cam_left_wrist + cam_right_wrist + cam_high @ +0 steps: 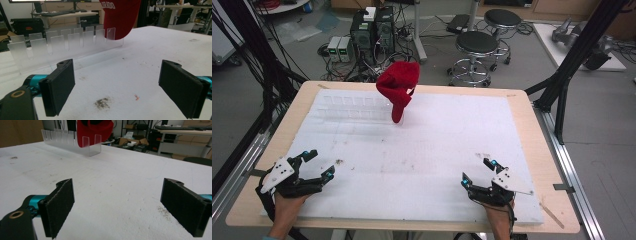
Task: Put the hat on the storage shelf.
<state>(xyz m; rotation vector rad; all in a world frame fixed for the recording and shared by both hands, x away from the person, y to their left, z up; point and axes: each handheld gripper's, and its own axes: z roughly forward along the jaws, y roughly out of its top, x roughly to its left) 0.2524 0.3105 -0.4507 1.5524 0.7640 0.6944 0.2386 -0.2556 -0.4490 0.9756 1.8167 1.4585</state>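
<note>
A red cap [397, 85] stands on its brim in the right end of a clear acrylic slotted rack [352, 107] at the back of the white foam board [422, 150]. The same cap [121, 17] and rack [62, 42] lie ahead in the left gripper view; the right gripper view has the cap [93, 131] and rack [72, 141] far off at upper left. My left gripper [323, 164] rests open at the board's front left, held by a hand. My right gripper [477, 171] is open at the front right. Both hold nothing.
The board lies on a wooden table [542, 150] inside a black frame [572, 55]. Beyond the far edge are stools [477, 47], computer boxes [369, 30] and cables on the floor. Small dirt marks [102, 102] dot the board.
</note>
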